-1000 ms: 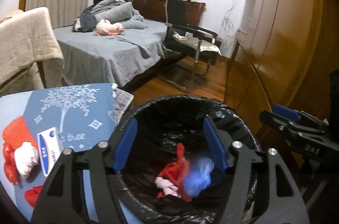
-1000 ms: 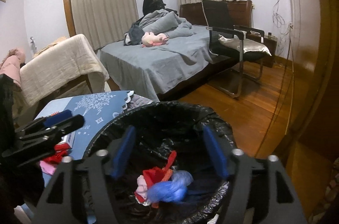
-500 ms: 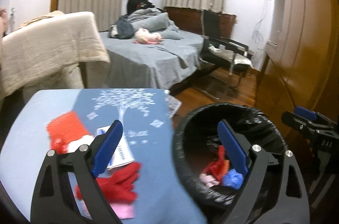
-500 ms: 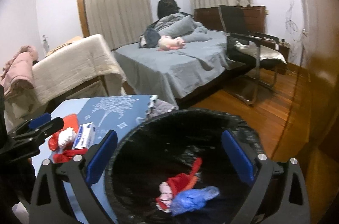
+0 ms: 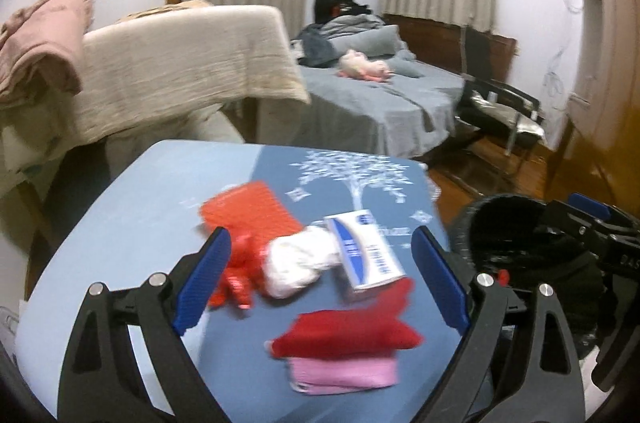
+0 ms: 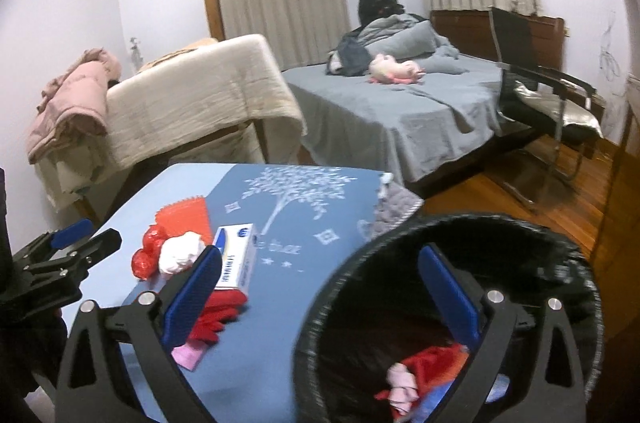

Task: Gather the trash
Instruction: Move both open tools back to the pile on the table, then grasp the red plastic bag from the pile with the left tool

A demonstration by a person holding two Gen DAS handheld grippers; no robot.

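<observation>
Left wrist: box (image 5: 366, 255) text unreadable (blurred), tablecloth (image 5: 352, 179) too.

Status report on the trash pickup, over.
Left gripper and right gripper both open, empty. Red scraps, white wad, small box on blue table. Bin partly filled. Nothing blocking.

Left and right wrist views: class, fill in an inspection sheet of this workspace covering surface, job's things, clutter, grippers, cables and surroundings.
Surface: table with blue tree-print cloth.
Job's things: red mesh, white wad, small box, red cloth lying on a pink piece; bin beside the table, black-lined, holding red, pink and blue scraps.
Clutter: nothing seen beyond the trash.
Grippers: left gripper open over the pile, empty; right gripper open, empty, at the bin's rim.
Cables: thin wires on the far wall.
Surroundings: bed, chair, curtains.
</observation>
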